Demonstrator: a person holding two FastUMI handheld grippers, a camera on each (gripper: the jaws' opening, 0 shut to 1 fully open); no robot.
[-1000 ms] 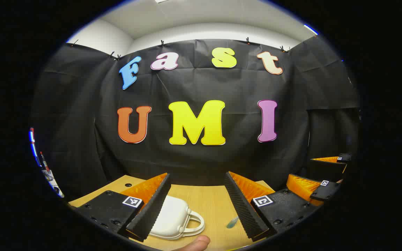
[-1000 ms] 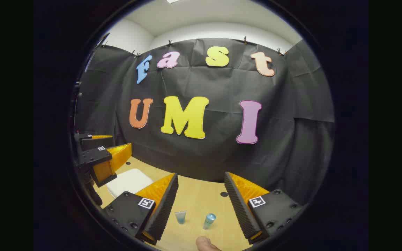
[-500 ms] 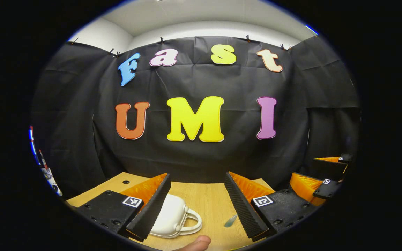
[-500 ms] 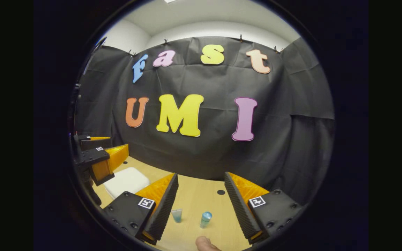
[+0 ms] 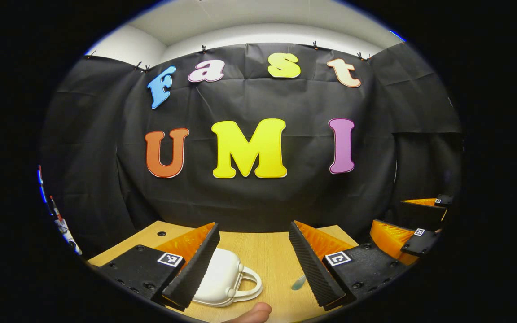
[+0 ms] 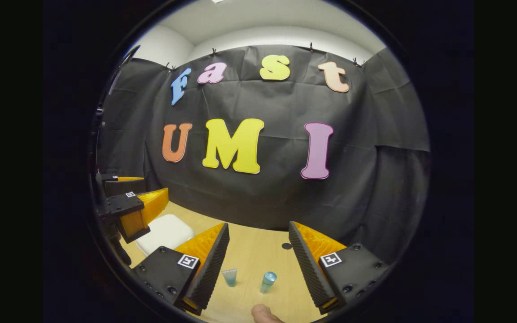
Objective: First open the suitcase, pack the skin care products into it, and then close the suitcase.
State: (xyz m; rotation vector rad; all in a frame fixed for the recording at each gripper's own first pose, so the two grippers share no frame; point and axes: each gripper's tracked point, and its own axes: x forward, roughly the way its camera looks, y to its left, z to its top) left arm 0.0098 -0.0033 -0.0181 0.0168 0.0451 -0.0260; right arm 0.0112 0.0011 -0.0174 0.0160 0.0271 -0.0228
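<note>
In the left gripper view the left gripper (image 5: 254,264) is held above the near edge of the worktop (image 5: 263,253), its two fingers spread wide apart with nothing between them. The white suitcase (image 5: 220,280) lies closed on the worktop toward the near left corner, its handle (image 5: 250,287) pointing right, and part of it is hidden behind the left finger of this gripper. A small bluish tube (image 5: 298,282) lies flat just beside the inner face of the right finger; whether it touches the finger cannot be told. A fingertip (image 5: 253,313) of the person shows at the bottom edge. At the right edge of this view the right gripper (image 5: 413,224) is seen from the side, its fingers apart.

In the right gripper view the right gripper (image 6: 258,264) also hangs over the near edge of the worktop (image 6: 254,251), fingers wide apart and holding nothing. Between the fingers, on the worktop, stand the tube (image 6: 230,277), cap down, and a small blue bottle (image 6: 268,282) a little to its right, the two near each other but apart. The suitcase (image 6: 165,233) lies further left, lid down. The left gripper (image 6: 130,202) hovers above its left side, fingers apart. A round hole (image 6: 286,246) sits in the worktop toward the far edge.
</note>
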